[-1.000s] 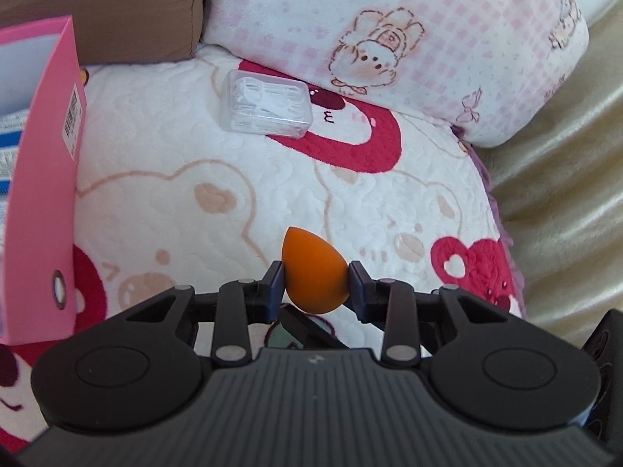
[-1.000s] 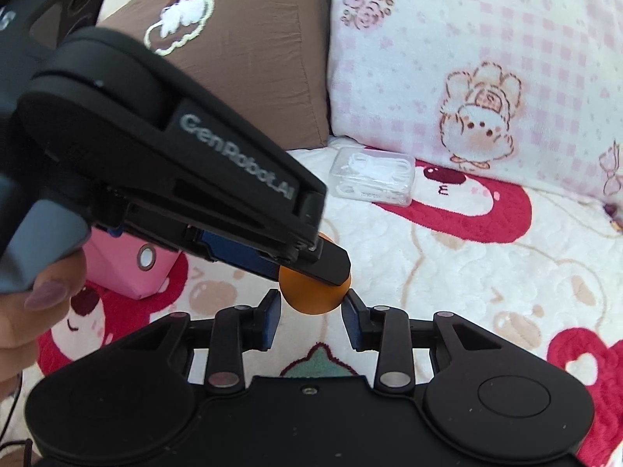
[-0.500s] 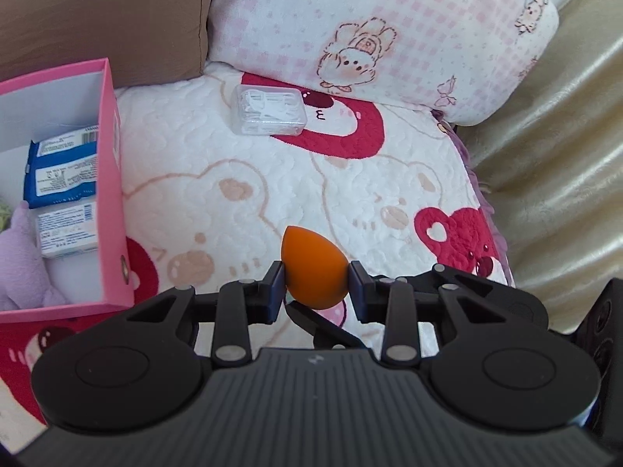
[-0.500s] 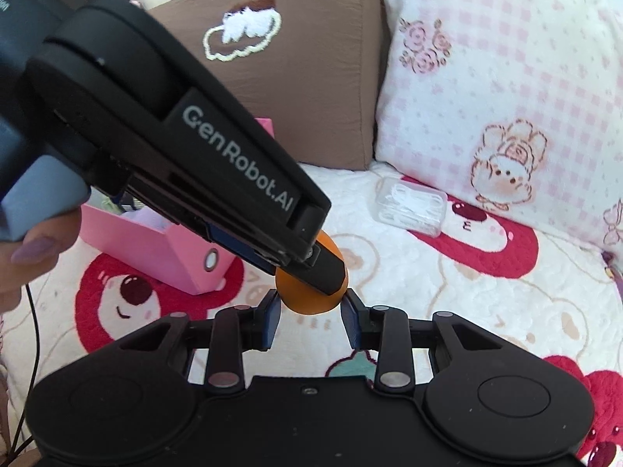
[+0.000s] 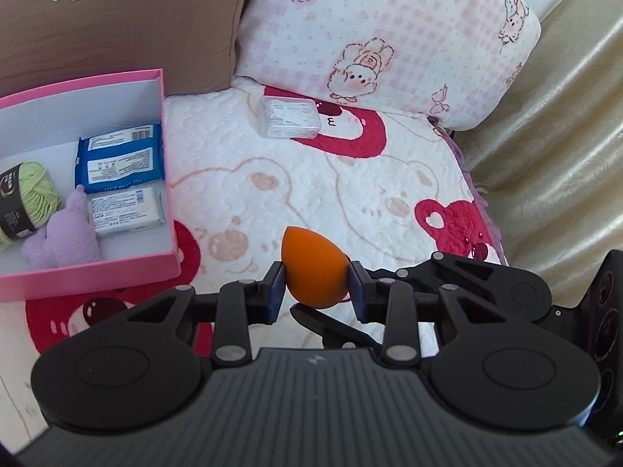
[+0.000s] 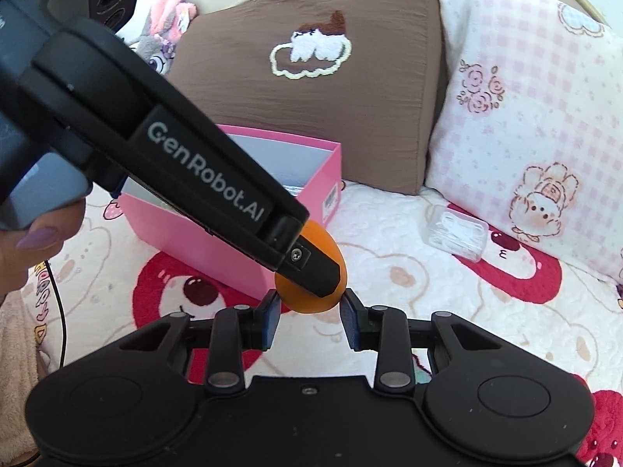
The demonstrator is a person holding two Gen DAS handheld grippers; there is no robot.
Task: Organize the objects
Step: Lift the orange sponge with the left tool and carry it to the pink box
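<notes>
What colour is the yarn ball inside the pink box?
Light green yarn ball with a black label band; the left wrist view shows it best.

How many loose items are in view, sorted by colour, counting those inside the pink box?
Orange teardrop makeup sponge: 1
Green yarn ball: 1
Purple plush toy: 1
Blue wipe packet: 1
White wipe packet: 1
Clear plastic case: 1
Total: 6

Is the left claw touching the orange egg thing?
Touching. The left wrist view shows both pads of the left claw pressed against the sides of the orange sponge, holding it above the quilt.
</notes>
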